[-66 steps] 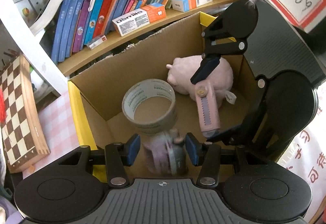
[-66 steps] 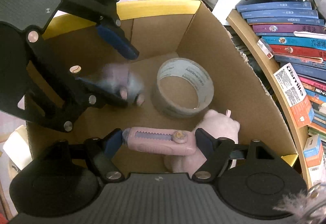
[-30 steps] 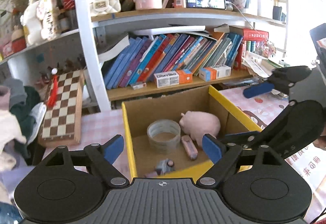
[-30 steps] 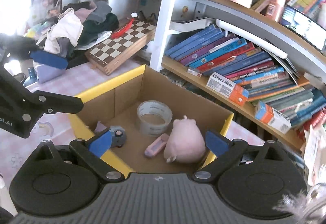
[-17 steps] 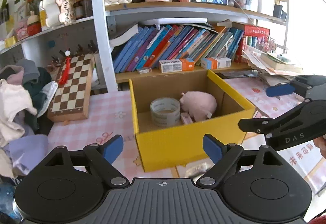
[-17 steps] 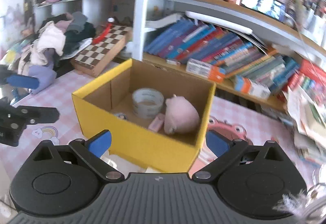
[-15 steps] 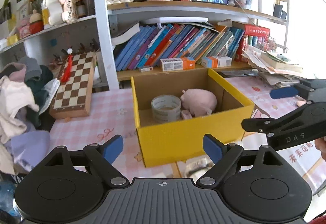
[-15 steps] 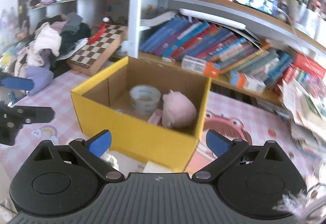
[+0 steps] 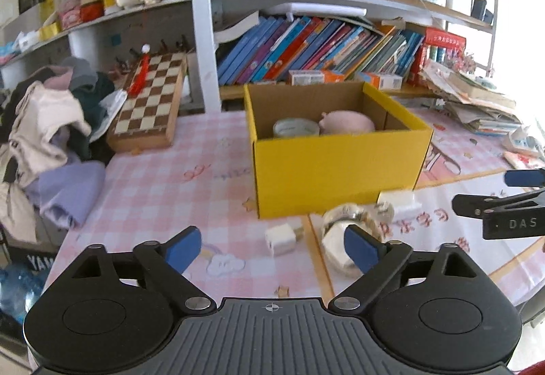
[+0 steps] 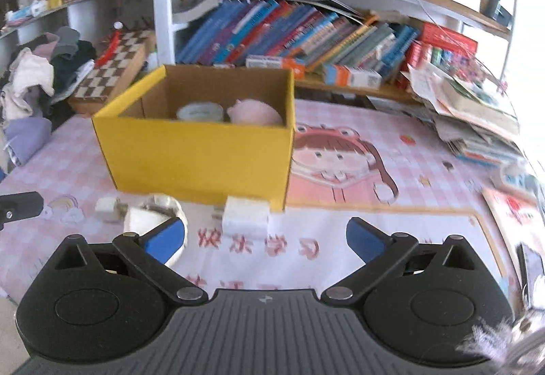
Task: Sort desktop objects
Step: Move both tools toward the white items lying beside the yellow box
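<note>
The yellow cardboard box [image 9: 337, 170] stands on the pink checked table, holding a tape roll [image 9: 295, 128] and a pink plush pig [image 9: 347, 121]. In front of it lie a small white plug cube [image 9: 281, 238], a shiny round roll [image 9: 340, 235] and a white block [image 9: 396, 201]. My left gripper [image 9: 272, 249] hovers near the cube, jaws opening, nothing between them. In the right wrist view the box [image 10: 201, 157] is ahead on the left and the white block [image 10: 245, 211] lies just beyond my right gripper [image 10: 265, 238], whose jaws are opening and hold nothing.
A chessboard [image 9: 150, 106] and a heap of clothes [image 9: 44, 136] sit at the left. Shelves of books [image 9: 306, 48] rise behind the box. Stacked papers and books [image 9: 477, 102] fill the right. A cartoon mat [image 10: 340, 157] covers the table right of the box.
Both grippers left a small item and a pink utility knife in the box, then drew back and sank lower. The box now shows its front wall, and both jaws stand wider.
</note>
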A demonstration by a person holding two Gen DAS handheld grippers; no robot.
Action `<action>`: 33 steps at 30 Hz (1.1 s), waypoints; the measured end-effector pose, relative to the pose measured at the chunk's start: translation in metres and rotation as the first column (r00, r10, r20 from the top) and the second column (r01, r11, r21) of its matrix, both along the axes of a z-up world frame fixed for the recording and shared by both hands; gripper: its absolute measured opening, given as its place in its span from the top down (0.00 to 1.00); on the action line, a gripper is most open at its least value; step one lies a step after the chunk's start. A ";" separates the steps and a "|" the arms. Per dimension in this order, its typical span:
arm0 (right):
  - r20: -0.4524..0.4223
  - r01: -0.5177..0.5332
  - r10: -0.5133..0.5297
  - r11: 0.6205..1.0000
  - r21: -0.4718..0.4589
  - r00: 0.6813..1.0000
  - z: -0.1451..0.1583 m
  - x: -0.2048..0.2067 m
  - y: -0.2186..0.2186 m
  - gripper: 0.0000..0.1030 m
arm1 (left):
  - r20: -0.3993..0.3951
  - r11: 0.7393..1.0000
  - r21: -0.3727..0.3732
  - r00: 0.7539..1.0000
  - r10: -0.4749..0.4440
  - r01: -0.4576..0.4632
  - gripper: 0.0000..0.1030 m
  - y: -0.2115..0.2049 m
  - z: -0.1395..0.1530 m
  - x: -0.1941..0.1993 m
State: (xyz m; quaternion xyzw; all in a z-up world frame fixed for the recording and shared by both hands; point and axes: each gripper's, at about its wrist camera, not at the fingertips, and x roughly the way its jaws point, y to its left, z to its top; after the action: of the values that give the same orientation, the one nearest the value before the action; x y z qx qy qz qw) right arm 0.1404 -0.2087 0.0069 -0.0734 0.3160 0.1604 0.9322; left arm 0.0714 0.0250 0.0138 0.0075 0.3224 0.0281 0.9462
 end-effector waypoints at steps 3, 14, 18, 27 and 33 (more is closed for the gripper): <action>-0.026 0.012 -0.013 1.000 -0.015 1.000 -0.011 -0.011 0.000 0.00 | -0.038 1.000 -0.002 0.999 -0.012 0.012 0.09 -0.002 -0.011 -0.006; -0.126 -0.012 0.007 0.999 -0.035 0.992 -0.030 -0.029 0.010 0.00 | -0.122 0.999 -0.011 0.992 -0.044 0.043 0.09 -0.011 -0.034 -0.021; -0.136 -0.011 0.006 0.999 -0.035 0.991 -0.032 -0.030 0.010 0.00 | -0.123 0.999 -0.007 0.991 -0.049 0.049 0.09 -0.013 -0.036 -0.023; -0.139 -0.043 0.038 0.998 -0.036 0.990 -0.030 -0.020 0.016 0.00 | -0.122 0.999 -0.012 0.992 -0.037 0.036 0.09 -0.012 -0.035 -0.016; -0.132 -0.070 0.064 0.997 -0.045 0.989 -0.029 -0.014 0.020 0.01 | -0.125 0.998 -0.002 0.990 -0.069 0.070 0.09 -0.018 -0.035 -0.010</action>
State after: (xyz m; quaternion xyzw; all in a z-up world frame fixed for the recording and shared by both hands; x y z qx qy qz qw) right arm 0.1268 -0.1885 -0.0218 -0.0962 0.3775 0.1881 0.9016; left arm 0.0612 0.0073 -0.0215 0.0216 0.3806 -0.0050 0.9245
